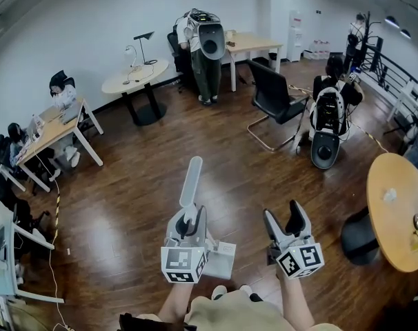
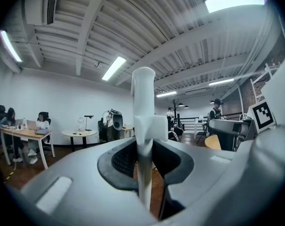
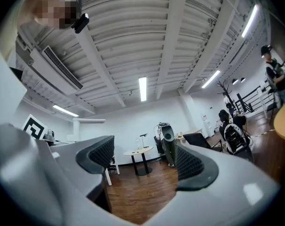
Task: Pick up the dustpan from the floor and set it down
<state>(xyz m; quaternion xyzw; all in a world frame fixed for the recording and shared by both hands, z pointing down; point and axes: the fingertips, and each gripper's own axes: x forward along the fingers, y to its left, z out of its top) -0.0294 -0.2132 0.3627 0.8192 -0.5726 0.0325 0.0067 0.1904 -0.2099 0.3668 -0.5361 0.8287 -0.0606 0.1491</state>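
Observation:
My left gripper (image 1: 188,223) is shut on the long white handle (image 1: 191,181) of the dustpan, which sticks up past the jaws. The dustpan's white pan (image 1: 223,259) hangs below the gripper, off the wooden floor, partly hidden by the marker cube. In the left gripper view the handle (image 2: 143,102) stands upright, pinched between the black pads of my left gripper (image 2: 143,166). My right gripper (image 1: 283,216) is held beside it on the right, open, with nothing between its fingers. In the right gripper view, only floor shows between the jaws of my right gripper (image 3: 142,164).
A black chair (image 1: 274,95) and a white-and-black machine (image 1: 327,126) stand ahead right. A round wooden table (image 1: 396,209) with a dark base (image 1: 359,236) is at the right. A round table (image 1: 135,79), desks with seated people (image 1: 54,126) and a standing person (image 1: 203,47) lie further off.

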